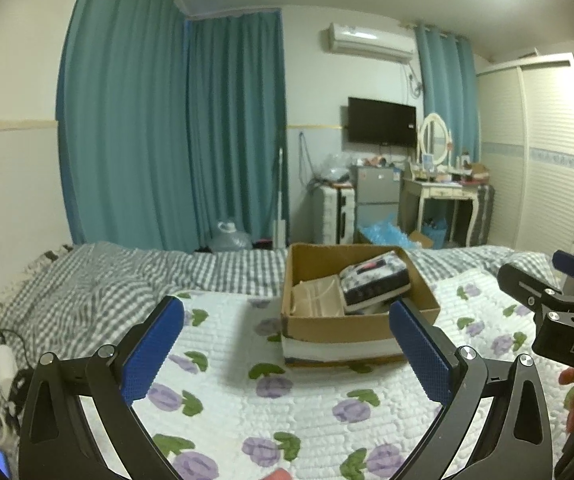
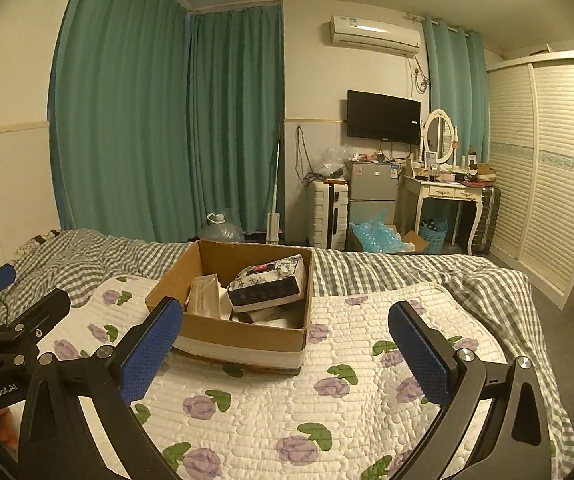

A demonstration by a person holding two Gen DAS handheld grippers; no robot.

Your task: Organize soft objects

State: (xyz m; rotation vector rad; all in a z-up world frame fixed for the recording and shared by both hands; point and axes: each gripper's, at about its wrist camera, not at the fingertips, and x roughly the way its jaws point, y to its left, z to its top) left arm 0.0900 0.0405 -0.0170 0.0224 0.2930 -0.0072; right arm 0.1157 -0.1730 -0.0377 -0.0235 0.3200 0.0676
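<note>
Blue-padded fingers point(image 1: 151, 350) of the left hand-held gripper point(image 1: 287, 344) are standing spread wide and holding nothing, hovering above the white quilt point(image 1: 311, 412) with purple flowers. The right hand-held gripper point(image 2: 287, 344) is likewise hanging spread and empty over the same quilt. Beyond the fingertips, a cardboard box point(image 2: 243, 336) is sitting on the quilt, nearer the left gripper. Inside it, a folded floral soft bundle point(image 2: 267, 284) is leaning tilted against the box's right wall, with a beige folded item point(image 2: 205, 296) lying beside it. A grey checked sheet point(image 2: 387, 272) is covering the bed behind. Farther off, teal curtains point(image 2: 167, 120), a wall television point(image 2: 383, 117) and a white dressing table point(image 2: 443, 192) are lining the room.
</note>
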